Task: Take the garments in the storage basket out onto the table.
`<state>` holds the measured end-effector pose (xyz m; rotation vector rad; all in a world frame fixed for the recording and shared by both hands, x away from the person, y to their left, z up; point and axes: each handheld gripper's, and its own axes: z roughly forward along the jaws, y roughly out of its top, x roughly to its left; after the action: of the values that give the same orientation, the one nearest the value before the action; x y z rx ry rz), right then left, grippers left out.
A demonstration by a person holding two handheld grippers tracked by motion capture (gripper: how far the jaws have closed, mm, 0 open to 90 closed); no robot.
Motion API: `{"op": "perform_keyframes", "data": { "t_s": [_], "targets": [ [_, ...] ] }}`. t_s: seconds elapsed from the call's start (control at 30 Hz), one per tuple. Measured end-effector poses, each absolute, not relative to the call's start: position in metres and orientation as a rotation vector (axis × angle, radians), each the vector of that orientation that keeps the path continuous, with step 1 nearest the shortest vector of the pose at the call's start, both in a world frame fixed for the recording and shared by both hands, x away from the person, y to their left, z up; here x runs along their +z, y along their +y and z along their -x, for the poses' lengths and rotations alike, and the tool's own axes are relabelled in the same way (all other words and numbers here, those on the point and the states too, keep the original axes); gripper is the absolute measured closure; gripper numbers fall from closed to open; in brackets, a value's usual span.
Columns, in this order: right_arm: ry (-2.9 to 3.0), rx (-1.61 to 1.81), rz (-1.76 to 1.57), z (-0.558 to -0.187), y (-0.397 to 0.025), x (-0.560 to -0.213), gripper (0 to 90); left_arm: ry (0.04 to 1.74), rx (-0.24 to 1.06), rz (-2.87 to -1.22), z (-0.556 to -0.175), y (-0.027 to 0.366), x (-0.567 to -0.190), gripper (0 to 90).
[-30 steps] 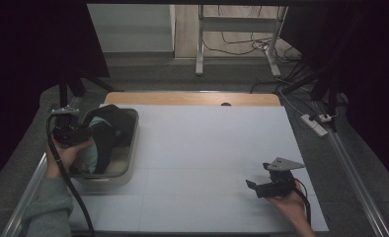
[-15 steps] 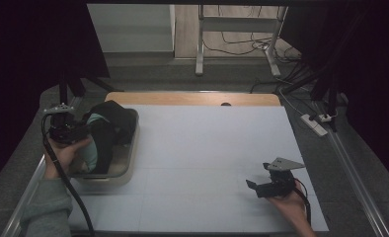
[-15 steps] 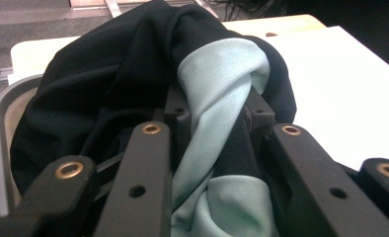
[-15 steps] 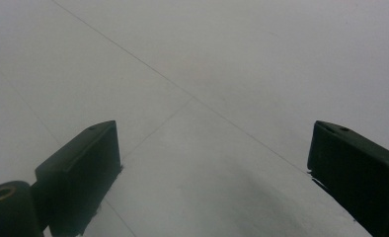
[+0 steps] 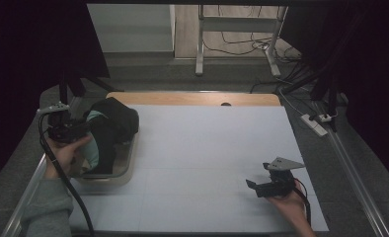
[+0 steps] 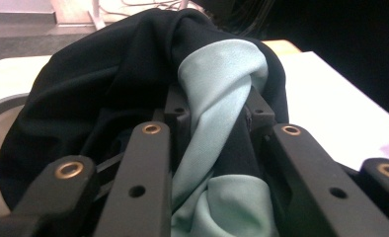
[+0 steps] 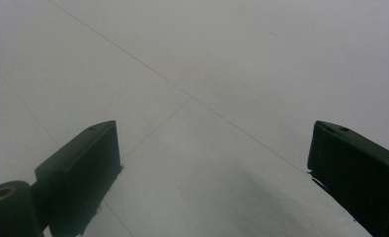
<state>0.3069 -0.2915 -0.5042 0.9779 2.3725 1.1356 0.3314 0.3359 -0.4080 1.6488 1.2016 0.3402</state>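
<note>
High view first: my left gripper (image 5: 71, 129) sits at the left edge of the table, over the shallow beige tray (image 5: 125, 170), and it has hold of the soft garment of black and pale mint-green fabric (image 5: 114, 123). The cloth bulges up and to the right of the tray's far end, while its lower folds hang down into the tray, so I judge the lift is only partly made: the bundle is raised but not clear of the rim.

Left gripper view confirms the grip. My two black jaws are drawn in close on a twisted fold of the mint-green fabric, with black cloth wrapped round it and heaped above and to the left. How much of the garment lies behind that heap I cannot tell, and I cannot tell whether any part is caught under the tray's edge.

My right gripper (image 5: 264, 185) rests near the right front corner of the white table sheet (image 5: 207, 148), well apart from the garment. In the right gripper view its jaws stand wide apart over bare white sheet with nothing between them.

So, as I read it: the grasp is done and the raising has begun. What is left is to bring the garment fully out of the tray and over the white sheet to the right, where my free gripper could take a second hold to spread or fold it.
</note>
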Motion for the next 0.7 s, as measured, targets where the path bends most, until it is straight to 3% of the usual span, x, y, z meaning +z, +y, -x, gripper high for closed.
{"op": "perform_keyframes", "data": {
  "t_s": [0.7],
  "targets": [
    [2.364,1.123,-0.999,-0.307,-0.290,-0.506,5.7,1.080,0.373,-1.506,-0.328,0.331,-0.374,71.7]
  ]
}}
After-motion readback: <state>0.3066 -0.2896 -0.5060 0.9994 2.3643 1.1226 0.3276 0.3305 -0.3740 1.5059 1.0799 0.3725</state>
